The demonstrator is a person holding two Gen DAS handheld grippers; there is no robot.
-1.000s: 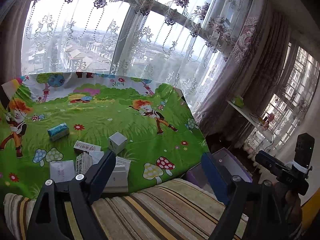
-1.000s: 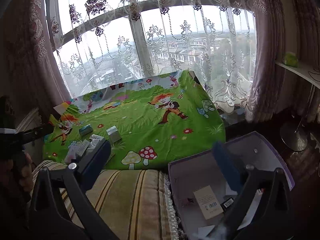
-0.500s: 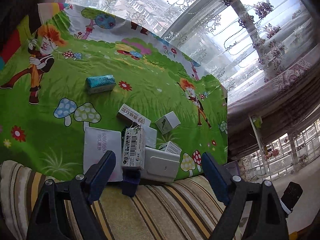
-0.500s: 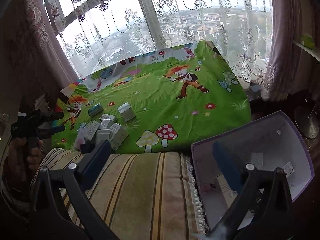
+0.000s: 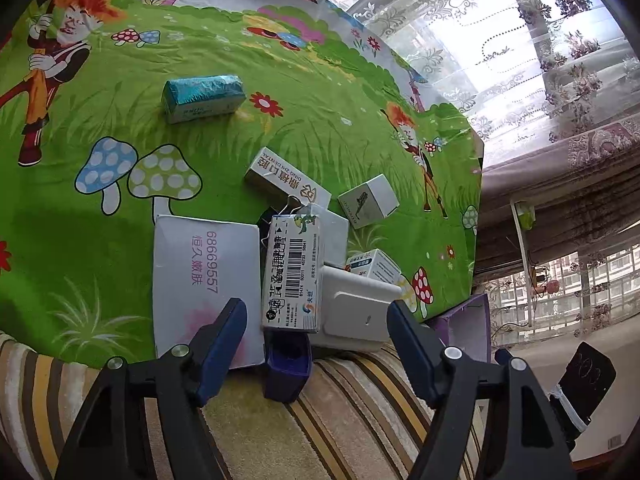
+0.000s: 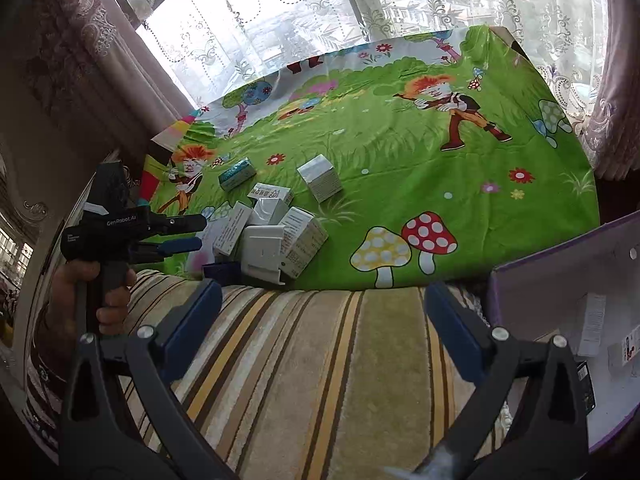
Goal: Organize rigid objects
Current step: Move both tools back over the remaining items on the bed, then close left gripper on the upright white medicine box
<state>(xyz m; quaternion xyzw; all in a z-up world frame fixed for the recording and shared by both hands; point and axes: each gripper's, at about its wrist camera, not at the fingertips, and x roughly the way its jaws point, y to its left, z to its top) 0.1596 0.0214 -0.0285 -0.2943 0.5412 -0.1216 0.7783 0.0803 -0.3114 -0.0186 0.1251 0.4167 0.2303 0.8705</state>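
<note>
Several small boxes lie in a pile on the green cartoon sheet (image 5: 120, 152). A barcode box (image 5: 292, 272) stands in the pile's middle, between a flat white-pink box (image 5: 204, 276) and a white plastic case (image 5: 356, 312). A dark blue box (image 5: 287, 364) lies at the sheet's near edge. My left gripper (image 5: 314, 344) is open and empty, just above this pile; it also shows in the right wrist view (image 6: 182, 234). My right gripper (image 6: 322, 328) is open and empty over the striped cushion (image 6: 300, 360). The purple box (image 6: 560, 300) at the right holds a few small boxes.
A teal box (image 5: 202, 98) lies apart at the back of the sheet. A white cube box (image 5: 370, 206) and a flat printed box (image 5: 286, 180) lie behind the pile. Lace curtains (image 6: 320, 12) and a window are beyond the sheet.
My left gripper has tilted down and moved in close to the pile of boxes. My right gripper has swung left and down, so the purple box now sits at the right edge.
</note>
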